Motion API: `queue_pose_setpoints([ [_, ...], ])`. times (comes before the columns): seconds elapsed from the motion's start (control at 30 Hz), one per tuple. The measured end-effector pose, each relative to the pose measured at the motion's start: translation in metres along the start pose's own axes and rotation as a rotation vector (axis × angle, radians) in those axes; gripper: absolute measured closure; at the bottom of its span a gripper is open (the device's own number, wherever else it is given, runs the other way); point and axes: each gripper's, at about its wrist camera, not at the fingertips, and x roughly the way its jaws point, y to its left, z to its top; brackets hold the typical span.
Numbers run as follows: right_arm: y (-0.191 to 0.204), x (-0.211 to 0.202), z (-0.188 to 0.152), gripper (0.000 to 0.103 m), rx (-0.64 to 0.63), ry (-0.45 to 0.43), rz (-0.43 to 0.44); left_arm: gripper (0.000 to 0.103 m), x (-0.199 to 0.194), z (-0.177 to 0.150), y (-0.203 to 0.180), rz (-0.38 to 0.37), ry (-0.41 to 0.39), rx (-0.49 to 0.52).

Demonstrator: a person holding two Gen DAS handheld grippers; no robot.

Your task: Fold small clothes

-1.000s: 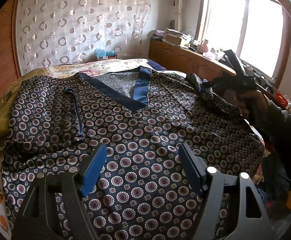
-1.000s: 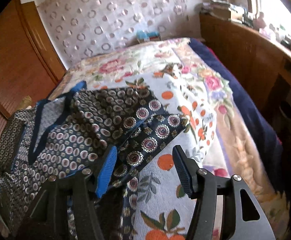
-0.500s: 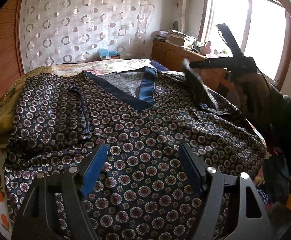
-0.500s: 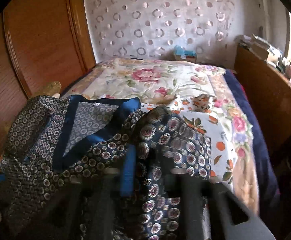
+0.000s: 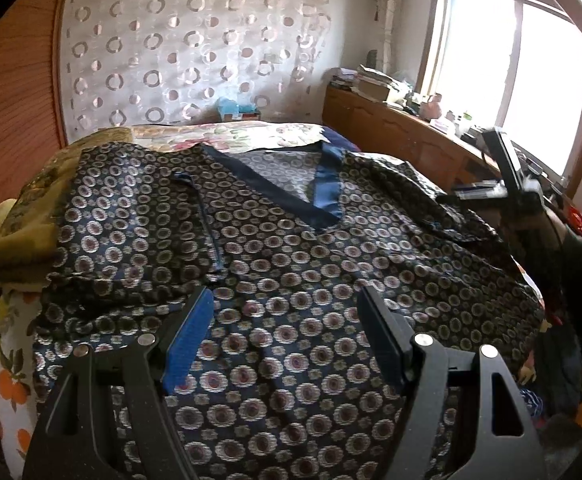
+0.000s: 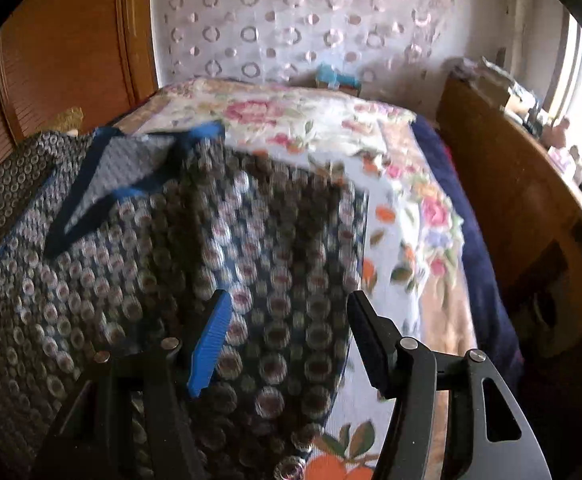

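Both grippers (image 5: 287, 332) (image 6: 287, 340) gape over unlabelled patterned shirt (image 5: 291, 264).

We are facing a wall hung with a sheer curtain (image 5: 195, 52) patterned in rings. Daylight is pouring through the window (image 5: 511, 68) over a cluttered wooden cabinet (image 5: 395, 132). A floral bedspread (image 6: 407, 208) is covering the bed; wood panelling (image 6: 63, 48) is standing beside it.
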Motion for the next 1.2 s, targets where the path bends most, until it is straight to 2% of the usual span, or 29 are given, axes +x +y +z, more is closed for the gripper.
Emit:
queue_pose_setpoints([
  [0.1,-0.005,0.013,-0.011,0.041,-0.015,0.03,-0.058,0.028,-0.002,0.0,0.006,0.011,-0.003,-0.008],
  [0.2,-0.027,0.017,-0.015,0.041,0.064,0.014,-0.039,0.028,-0.004,0.002,0.01,0.022,-0.007,-0.008],
  [0.27,-0.039,0.017,-0.016,0.041,0.103,0.02,-0.064,0.028,-0.004,0.004,0.015,0.03,-0.01,-0.01],
  [0.37,-0.043,0.019,-0.015,0.046,0.115,0.019,-0.03,0.028,-0.003,0.008,0.026,0.045,-0.013,-0.023],
  [0.43,-0.046,0.021,-0.015,0.068,0.106,0.012,-0.007,0.028,-0.002,0.011,0.036,0.063,-0.013,-0.034],
  [0.47,-0.046,0.022,-0.015,0.072,0.105,0.01,0.012,0.028,-0.002,0.012,0.041,0.07,-0.013,-0.038],
  [0.53,-0.046,0.022,-0.014,0.096,0.096,0.005,0.035,0.028,0.0,0.016,0.051,0.088,-0.011,-0.041],
  [0.57,-0.046,0.022,-0.014,0.099,0.088,0.003,0.047,0.028,0.001,0.019,0.055,0.1,-0.012,-0.039],
  [0.63,-0.049,0.022,-0.014,0.102,0.087,-0.004,0.005,0.028,0.004,0.025,0.066,0.128,-0.012,-0.032],
  [0.73,-0.063,0.022,-0.018,0.102,0.151,-0.001,-0.051,0.028,0.012,0.036,0.089,0.164,-0.004,-0.04],
  [0.87,-0.07,0.02,-0.013,0.101,0.164,-0.034,-0.022,0.028,0.026,0.051,0.116,0.202,0.015,-0.056],
  [0.9,-0.068,0.02,-0.009,0.091,0.158,-0.038,-0.014,0.028,0.03,0.055,0.124,0.214,0.022,-0.065],
  [0.93,-0.068,0.022,-0.004,0.071,0.15,-0.039,-0.005,0.028,0.033,0.058,0.13,0.222,0.026,-0.071],
  [1.0,-0.066,0.028,0.006,0.052,0.14,-0.047,0.013,0.028,0.039,0.063,0.141,0.228,0.031,-0.089],
  [1.2,-0.071,0.06,0.037,0.052,0.129,-0.023,0.057,0.028,0.055,0.076,0.166,0.244,0.057,-0.115],
])
